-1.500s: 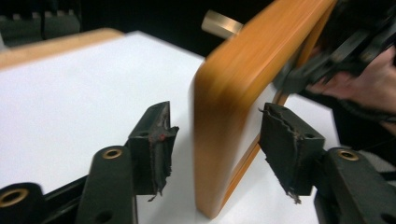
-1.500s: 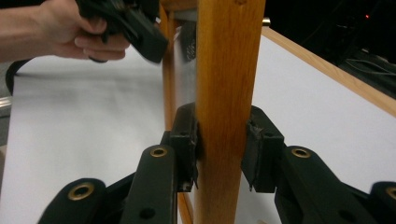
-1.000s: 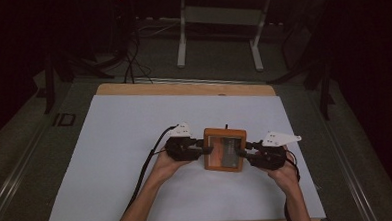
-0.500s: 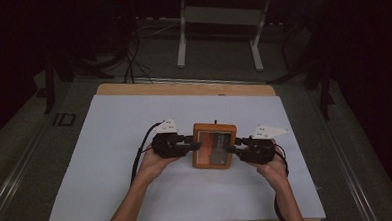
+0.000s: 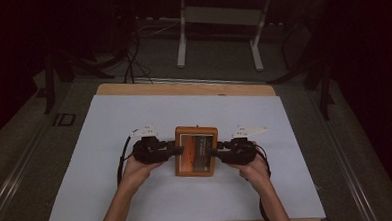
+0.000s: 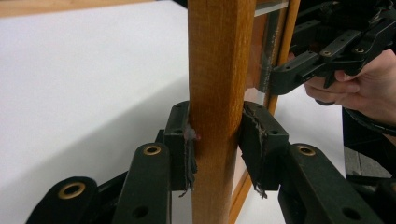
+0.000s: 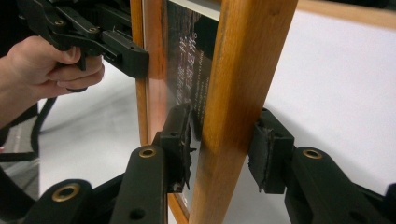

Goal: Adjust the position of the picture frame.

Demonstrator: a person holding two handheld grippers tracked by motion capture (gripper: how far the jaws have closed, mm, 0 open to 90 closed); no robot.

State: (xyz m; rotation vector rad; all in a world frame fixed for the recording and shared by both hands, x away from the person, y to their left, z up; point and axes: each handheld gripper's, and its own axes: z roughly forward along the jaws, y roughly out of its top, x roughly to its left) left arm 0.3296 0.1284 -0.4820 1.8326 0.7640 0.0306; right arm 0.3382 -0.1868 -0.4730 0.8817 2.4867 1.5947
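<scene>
A wooden picture frame (image 5: 196, 151) sat near the middle of the white table (image 5: 109, 124). The left gripper (image 5: 176, 150) pinched its edge at 9 o'clock, and the right gripper (image 5: 212, 152) pinched its edge at 3 o'clock.

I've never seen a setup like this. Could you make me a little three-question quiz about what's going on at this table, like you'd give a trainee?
1. True or false: the wooden picture frame is gripped on two opposite sides at once.
2. What covers the table under the frame? A) green cloth B) white sheet C) newspaper
3. Fill in: in the left gripper view, the left tongs close on the frame's wooden ____.

Key
1. True: the left tongs hold one side, the right tongs the other.
2. B, the white sheet.
3. Edge; a pad presses each face.
</scene>
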